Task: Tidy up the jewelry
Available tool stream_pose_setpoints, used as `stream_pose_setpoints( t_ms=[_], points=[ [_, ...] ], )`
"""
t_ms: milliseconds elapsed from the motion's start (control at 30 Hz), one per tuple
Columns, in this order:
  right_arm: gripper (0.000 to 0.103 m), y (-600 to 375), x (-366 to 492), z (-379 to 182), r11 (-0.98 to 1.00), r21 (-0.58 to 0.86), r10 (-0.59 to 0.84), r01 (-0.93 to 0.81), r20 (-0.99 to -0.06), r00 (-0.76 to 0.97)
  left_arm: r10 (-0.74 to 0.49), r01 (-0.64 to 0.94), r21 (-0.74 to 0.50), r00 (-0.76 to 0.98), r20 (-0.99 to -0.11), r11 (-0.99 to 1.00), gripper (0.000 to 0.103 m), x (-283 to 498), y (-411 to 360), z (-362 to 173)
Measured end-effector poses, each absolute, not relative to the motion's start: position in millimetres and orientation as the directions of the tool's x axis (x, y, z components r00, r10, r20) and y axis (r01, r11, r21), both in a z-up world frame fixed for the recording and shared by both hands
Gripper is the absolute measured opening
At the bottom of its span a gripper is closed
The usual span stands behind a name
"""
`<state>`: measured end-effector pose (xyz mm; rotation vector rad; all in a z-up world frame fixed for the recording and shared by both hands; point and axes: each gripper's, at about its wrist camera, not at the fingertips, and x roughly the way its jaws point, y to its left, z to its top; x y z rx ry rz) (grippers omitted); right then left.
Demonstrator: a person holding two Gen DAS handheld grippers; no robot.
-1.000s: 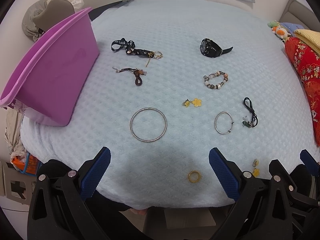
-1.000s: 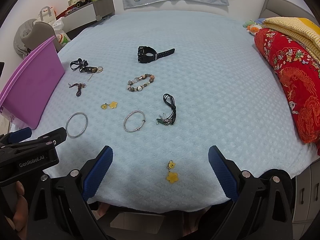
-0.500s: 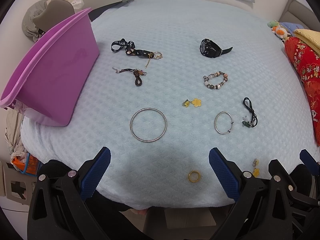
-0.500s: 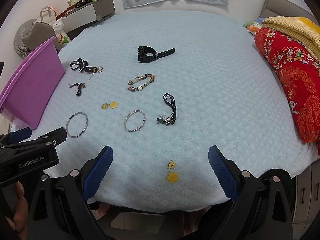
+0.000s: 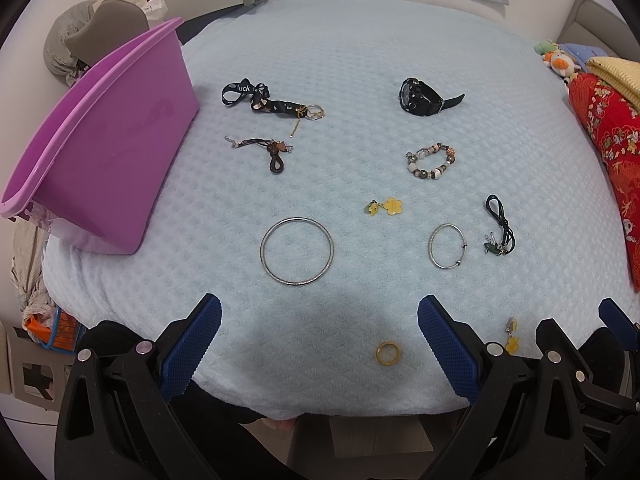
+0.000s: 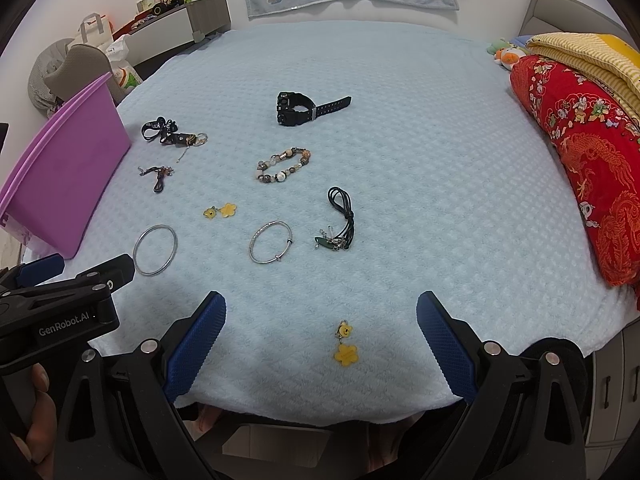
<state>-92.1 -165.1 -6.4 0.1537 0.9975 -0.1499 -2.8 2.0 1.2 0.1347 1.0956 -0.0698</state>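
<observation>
Jewelry lies scattered on a light blue blanket (image 5: 320, 60). A large silver bangle (image 5: 296, 251) and a small gold ring (image 5: 388, 353) lie just ahead of my open left gripper (image 5: 319, 344). Farther off are a small silver bangle (image 5: 448, 245), a beaded bracelet (image 5: 431, 161), a black watch (image 5: 420, 97), yellow flower earrings (image 5: 385, 206), a black cord necklace (image 5: 498, 224) and two dark strap charms (image 5: 264, 102). A second yellow flower earring pair (image 6: 346, 343) lies between the fingers of my open right gripper (image 6: 321, 338). A purple bin (image 5: 100, 140) stands tilted at the left.
A red patterned quilt (image 6: 592, 152) and a yellow blanket (image 6: 580, 56) are piled along the right edge. Plush toys (image 6: 505, 51) sit at the far right corner. A grey shelf (image 6: 176, 24) and bags stand beyond the bed at left. The bed's near edge runs just under both grippers.
</observation>
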Motion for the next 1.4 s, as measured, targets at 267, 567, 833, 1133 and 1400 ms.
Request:
stream_pose_setpoints(
  t_ms=[267,567,833,1133,1400],
  points=[
    [0.092,-167,-91,-7,0.979,0.062,-0.053,0.195,-0.845,0.533,0.011,0.123,0.075,0.457,-0.889,0.990,0.097,-3,2,1],
    [0.092,-164,-94,-5,0.978,0.068,-0.048,0.195,-0.845,0.533,0.012,0.124,0.077,0.458,-0.889,0.989,0.097,-3,3,2],
    [0.092,-168,-94,-10,0.977,0.089,-0.027,0.195,-0.850,0.525,0.004,0.130,0.070,0.450,-0.893,0.989,0.097,-1,3,0],
    [0.092,-190,-103,-35,0.962,0.168,0.047,0.213,-0.877,0.479,-0.030,0.190,0.053,0.406,-0.913,0.980,0.097,-7,15,-29],
    [0.092,-196,-107,-69,0.967,0.173,0.079,0.189,-0.903,0.423,-0.080,0.237,0.014,0.384,-0.920,0.972,0.097,-19,8,-59]
  ],
)
